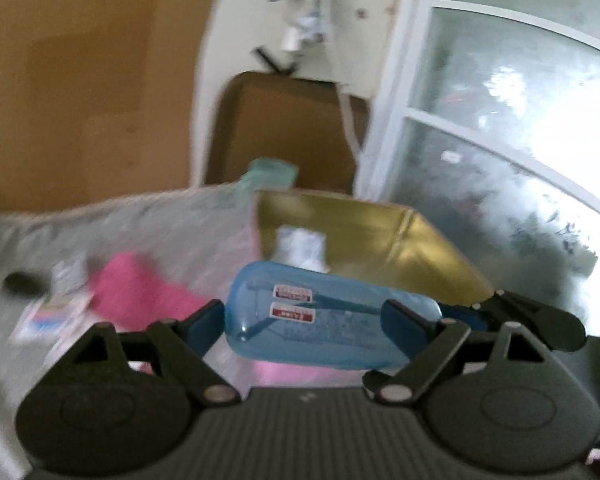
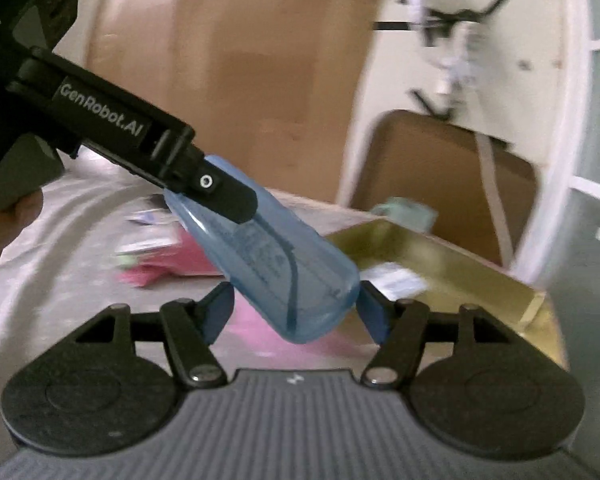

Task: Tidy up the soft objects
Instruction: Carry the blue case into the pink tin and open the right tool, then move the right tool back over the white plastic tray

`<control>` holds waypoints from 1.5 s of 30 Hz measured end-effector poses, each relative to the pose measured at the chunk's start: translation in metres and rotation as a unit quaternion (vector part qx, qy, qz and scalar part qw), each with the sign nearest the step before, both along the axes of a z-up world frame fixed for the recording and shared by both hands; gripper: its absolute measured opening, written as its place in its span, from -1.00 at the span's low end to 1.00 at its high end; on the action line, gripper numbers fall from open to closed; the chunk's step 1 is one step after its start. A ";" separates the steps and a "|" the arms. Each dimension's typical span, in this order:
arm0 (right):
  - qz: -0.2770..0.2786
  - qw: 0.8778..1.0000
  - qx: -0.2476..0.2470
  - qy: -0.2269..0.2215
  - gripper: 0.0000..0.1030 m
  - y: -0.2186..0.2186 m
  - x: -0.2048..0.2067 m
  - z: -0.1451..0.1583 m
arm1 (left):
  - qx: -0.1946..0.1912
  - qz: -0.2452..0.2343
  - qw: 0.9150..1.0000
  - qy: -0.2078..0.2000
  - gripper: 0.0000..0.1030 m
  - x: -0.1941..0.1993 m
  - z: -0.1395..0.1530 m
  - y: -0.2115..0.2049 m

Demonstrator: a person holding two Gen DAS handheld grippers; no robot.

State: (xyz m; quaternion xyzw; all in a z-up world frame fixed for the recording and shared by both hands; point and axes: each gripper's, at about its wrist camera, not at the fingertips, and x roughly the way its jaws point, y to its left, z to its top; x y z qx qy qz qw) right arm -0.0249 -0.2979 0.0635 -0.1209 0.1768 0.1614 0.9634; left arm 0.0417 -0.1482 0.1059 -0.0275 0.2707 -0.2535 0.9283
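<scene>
A translucent blue glasses case (image 1: 324, 316) with glasses inside is held above the bed. My left gripper (image 1: 304, 320) is shut on one end of it; in the right wrist view that gripper's finger (image 2: 228, 196) clamps the case's (image 2: 276, 260) upper end. My right gripper (image 2: 296, 312) stands around the case's lower end with its blue pads at either side; I cannot tell whether they press it. A gold open box (image 1: 380, 240) lies just behind, with a small white packet (image 1: 300, 248) in it.
A pink cloth (image 1: 140, 292) and papers (image 1: 52, 312) lie on the grey bedspread (image 1: 160, 224) at left. A teal object (image 1: 268, 172) sits at the far edge. A brown chair (image 1: 284, 132), a cardboard panel (image 1: 80, 80) and a glass door (image 1: 500, 140) stand behind.
</scene>
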 end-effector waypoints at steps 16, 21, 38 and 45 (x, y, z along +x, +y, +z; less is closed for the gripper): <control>-0.106 0.987 0.108 -0.048 0.43 -0.036 -0.007 -0.017 | 0.034 0.061 0.998 0.006 0.78 0.015 -0.041 0.014; -0.036 0.991 0.129 -0.018 0.43 0.013 -0.012 -0.018 | 0.054 0.144 0.988 0.025 0.79 -0.003 -0.061 0.083; -0.171 0.973 0.146 -0.045 0.53 0.104 -0.028 -0.046 | 0.048 0.285 0.957 0.029 0.88 -0.032 -0.094 0.169; -0.274 0.942 0.163 -0.107 0.74 0.087 -0.046 -0.049 | 0.068 0.255 0.964 -0.015 0.89 -0.042 -0.103 0.139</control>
